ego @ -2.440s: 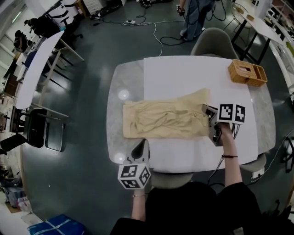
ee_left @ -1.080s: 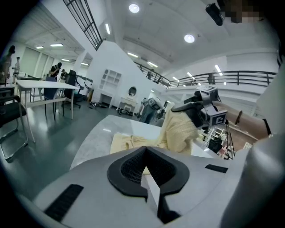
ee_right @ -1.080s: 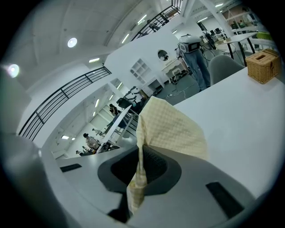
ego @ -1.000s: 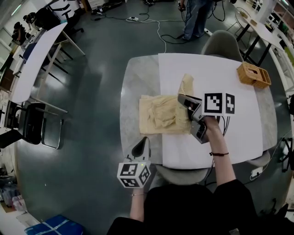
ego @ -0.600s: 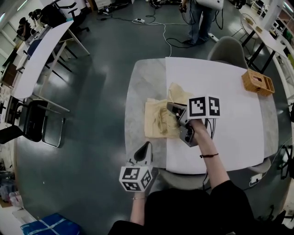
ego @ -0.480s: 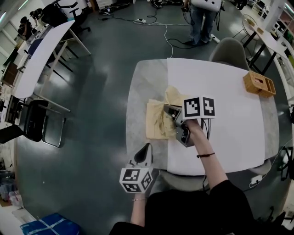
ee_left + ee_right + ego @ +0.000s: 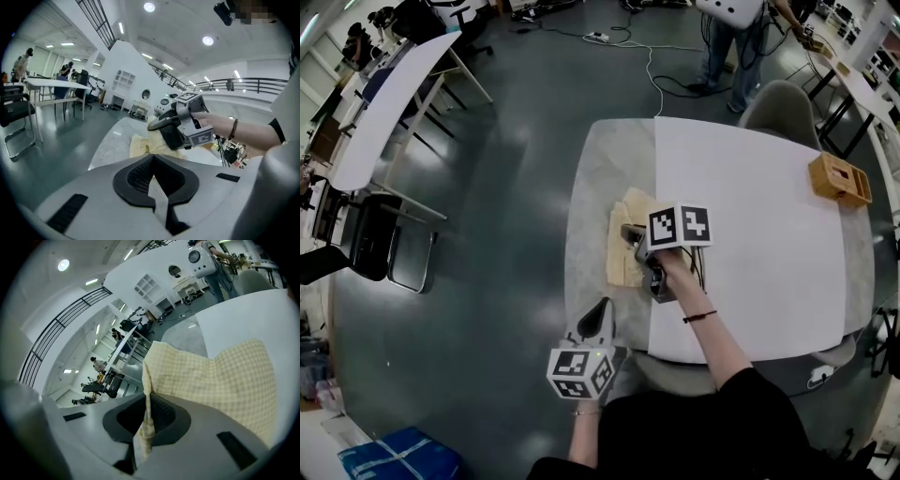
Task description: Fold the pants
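Clamping pants [image 7: 619,255] edge: right tongs [image 7: 146,418] | left tongs [image 7: 153,177] together, empty, by table [image 7: 591,169] edge

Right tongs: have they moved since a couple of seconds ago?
Yes. The right tongs, shut on the pants, went left across the white sheet to its left edge, away from the wicker basket.

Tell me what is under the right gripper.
The yellow checked pants, folded on the grey tabletop; the right gripper is shut on one edge. It covers where the pants meet the white sheet.
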Available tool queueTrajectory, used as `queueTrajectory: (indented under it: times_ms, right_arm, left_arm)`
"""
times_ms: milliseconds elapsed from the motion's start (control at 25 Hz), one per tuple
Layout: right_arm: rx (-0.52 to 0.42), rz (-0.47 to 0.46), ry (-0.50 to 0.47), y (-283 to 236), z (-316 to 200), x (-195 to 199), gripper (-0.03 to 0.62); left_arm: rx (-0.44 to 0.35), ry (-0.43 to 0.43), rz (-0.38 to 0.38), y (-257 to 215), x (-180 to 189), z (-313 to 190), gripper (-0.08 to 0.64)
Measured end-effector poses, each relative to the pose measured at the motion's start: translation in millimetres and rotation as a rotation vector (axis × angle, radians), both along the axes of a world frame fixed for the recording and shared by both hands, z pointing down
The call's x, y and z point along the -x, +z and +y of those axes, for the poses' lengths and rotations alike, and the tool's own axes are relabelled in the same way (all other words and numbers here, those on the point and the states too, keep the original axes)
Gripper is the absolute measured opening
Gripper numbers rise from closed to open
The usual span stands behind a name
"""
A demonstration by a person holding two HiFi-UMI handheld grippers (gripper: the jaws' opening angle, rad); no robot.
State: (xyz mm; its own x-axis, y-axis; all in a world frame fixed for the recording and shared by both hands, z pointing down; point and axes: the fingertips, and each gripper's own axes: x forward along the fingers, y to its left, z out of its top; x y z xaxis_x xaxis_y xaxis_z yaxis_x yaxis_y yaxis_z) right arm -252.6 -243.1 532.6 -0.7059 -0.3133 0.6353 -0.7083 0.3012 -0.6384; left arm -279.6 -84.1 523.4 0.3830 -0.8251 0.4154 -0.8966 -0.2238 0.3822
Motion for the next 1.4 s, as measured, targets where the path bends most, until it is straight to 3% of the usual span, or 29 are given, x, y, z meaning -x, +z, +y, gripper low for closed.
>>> queueTrajectory:
  times_ms: [600,1000,1160,1400]
  right_arm:
    - [0.009,0.095,0.023,35,-4,15,0.025]
    - [0.001,0.085,0.051,35,-4,20,0.026]
    - [0.003,0.054,0.057,32,-1,30,0.12]
    - [-0.063,0.043,0.071,11,0,34,0.152]
  left_arm:
    - [0.014,-0.004,0.003,5,2,4,0.014]
    - [0.007,-0.004,0.001,1,-1,7,0.014]
    - [0.003,-0.006,0.001,0,-2,8,0.014]
    - [-0.008,-0.016,-0.006,-6,-2,9,0.014]
